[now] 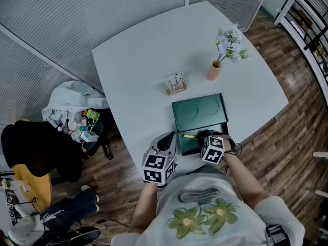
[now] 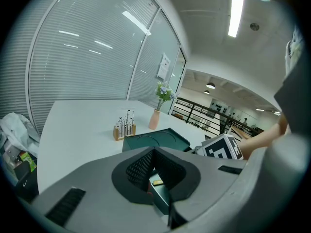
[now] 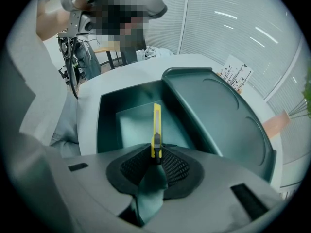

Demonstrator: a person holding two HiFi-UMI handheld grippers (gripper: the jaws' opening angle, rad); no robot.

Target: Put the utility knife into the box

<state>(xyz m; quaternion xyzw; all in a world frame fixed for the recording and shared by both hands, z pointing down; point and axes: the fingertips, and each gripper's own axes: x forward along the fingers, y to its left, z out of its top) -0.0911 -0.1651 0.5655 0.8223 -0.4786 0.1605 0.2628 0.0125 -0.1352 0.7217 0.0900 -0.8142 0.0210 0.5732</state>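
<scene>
Utility knife (image 3: 156, 123) pinched in right tongs (image 3: 156, 153) over open box (image 3: 108, 123).

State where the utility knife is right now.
In the right gripper view, the utility knife is at centre, held by the right gripper, blade end out over the open green box.

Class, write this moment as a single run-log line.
right tongs: shut on yellow utility knife | knife: over open dark green box, unreleased | left tongs: shut, beside box
</scene>
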